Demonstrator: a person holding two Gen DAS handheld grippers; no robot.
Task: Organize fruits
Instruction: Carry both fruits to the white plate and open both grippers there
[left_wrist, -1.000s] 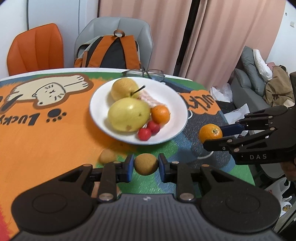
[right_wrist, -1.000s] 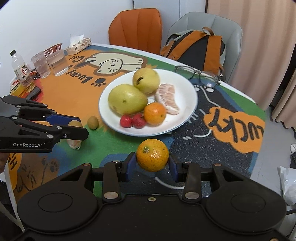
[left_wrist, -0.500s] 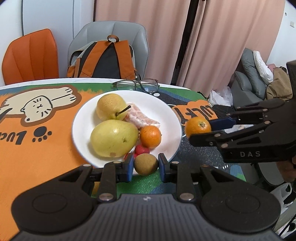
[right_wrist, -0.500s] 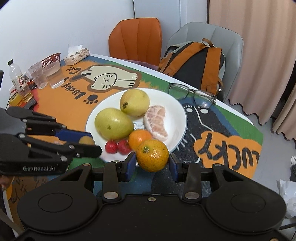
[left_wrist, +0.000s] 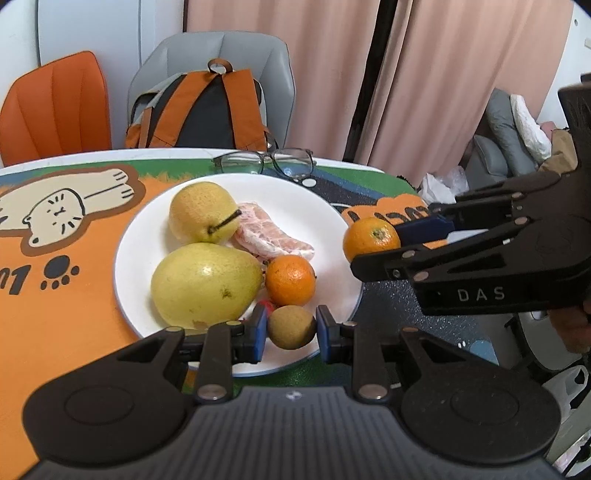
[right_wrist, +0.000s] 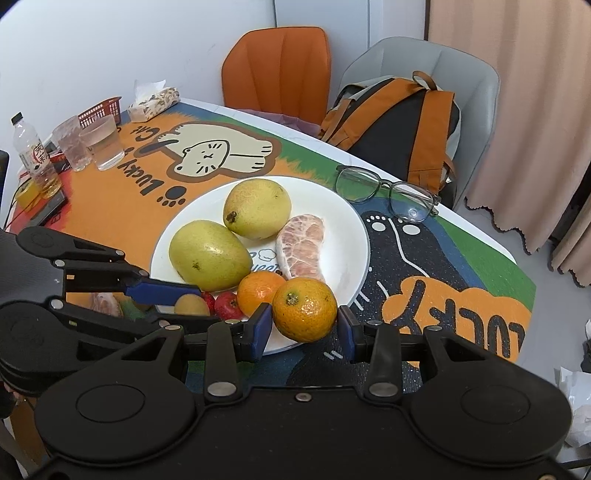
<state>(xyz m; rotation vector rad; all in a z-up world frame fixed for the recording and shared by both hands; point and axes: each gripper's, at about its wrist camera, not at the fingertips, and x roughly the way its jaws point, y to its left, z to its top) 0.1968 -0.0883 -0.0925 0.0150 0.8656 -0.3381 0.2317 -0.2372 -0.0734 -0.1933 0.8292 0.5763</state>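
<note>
While white plate (right_wrist: 360, 236) holds two pears (right_wrist: 209, 254), peeled citrus piece (right_wrist: 303, 247), tangerine (left_wrist: 290, 280), red berries (right_wrist: 228, 305): left gripper (left_wrist: 291, 328) pinches brown kiwi (left_wrist: 291, 327) over near rim; right gripper (right_wrist: 303, 325) pinches orange (right_wrist: 304, 308) at plate edge.

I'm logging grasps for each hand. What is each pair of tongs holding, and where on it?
Left tongs: small brown fruit, pinched across its sides. Right tongs: orange, gripped across its sides.
</note>
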